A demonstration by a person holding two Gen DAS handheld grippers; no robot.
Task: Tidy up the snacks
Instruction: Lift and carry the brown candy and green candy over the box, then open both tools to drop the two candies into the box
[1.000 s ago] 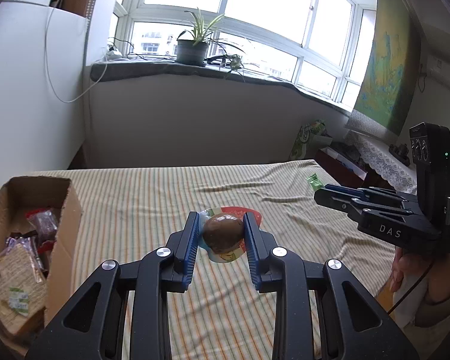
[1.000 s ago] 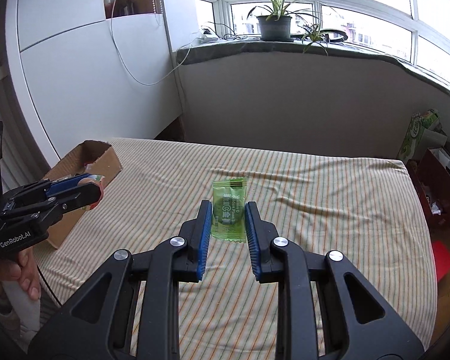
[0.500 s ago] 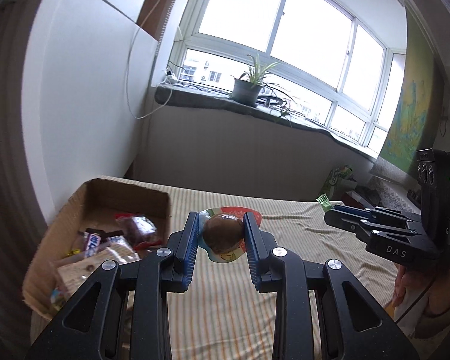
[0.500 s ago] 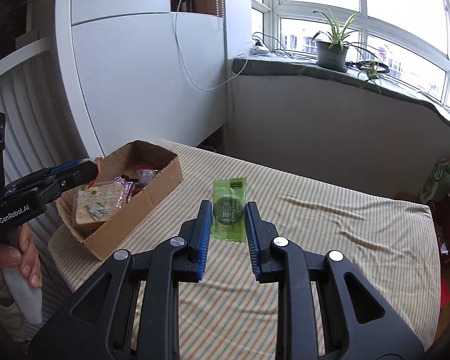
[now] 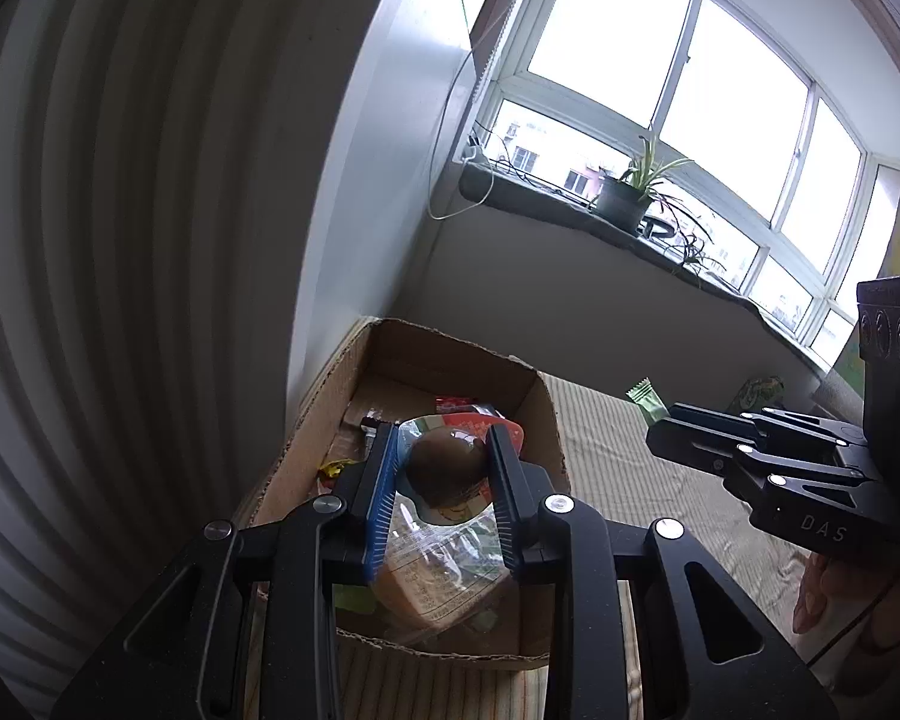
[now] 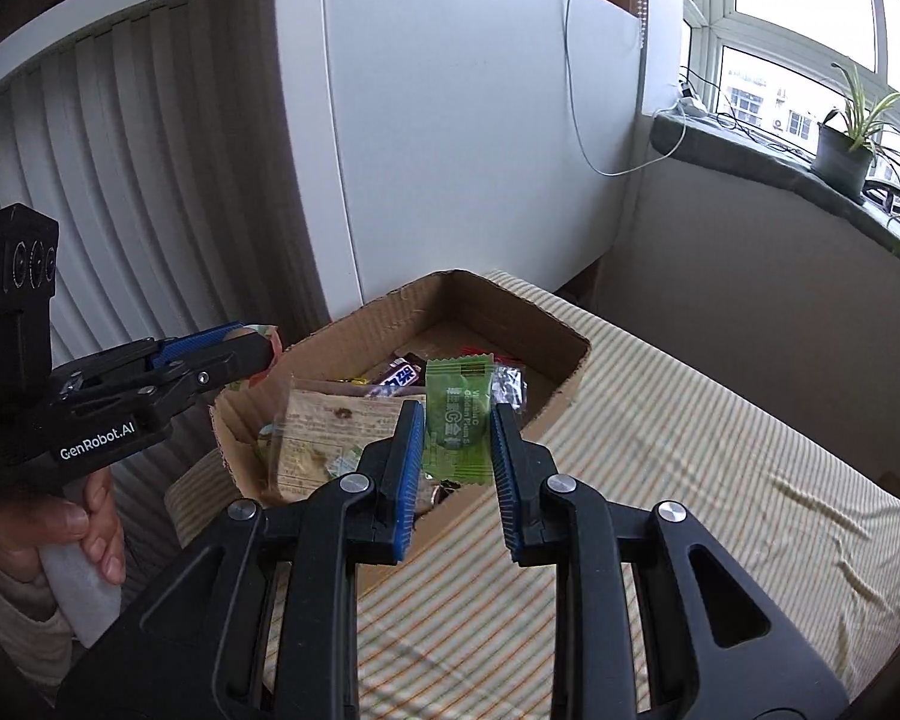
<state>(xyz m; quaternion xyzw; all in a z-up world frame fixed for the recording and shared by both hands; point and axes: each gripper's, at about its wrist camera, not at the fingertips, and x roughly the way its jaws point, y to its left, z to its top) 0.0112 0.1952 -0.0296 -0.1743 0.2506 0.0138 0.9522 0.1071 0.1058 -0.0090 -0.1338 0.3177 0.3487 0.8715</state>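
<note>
My left gripper [image 5: 444,456] is shut on a clear-wrapped snack with a brown round piece [image 5: 445,468] and holds it above the open cardboard box [image 5: 546,414]. My right gripper [image 6: 455,426] is shut on a green candy packet [image 6: 456,420] and holds it over the box's near right side [image 6: 570,372]. The box holds several snacks: a wrapped biscuit pack [image 6: 324,432], a dark chocolate bar [image 6: 396,378] and small wrappers. The left gripper also shows in the right wrist view [image 6: 246,351]; the right gripper shows in the left wrist view [image 5: 660,423].
The box sits at the left end of a striped cloth surface [image 6: 690,456], close to a white cabinet [image 6: 450,120] and a ribbed white panel [image 5: 120,240]. A windowsill with a potted plant [image 6: 840,150] runs behind.
Both grippers have swung left from over the open cloth to the cardboard box, each still holding its snack. The box now lies directly beneath them.
</note>
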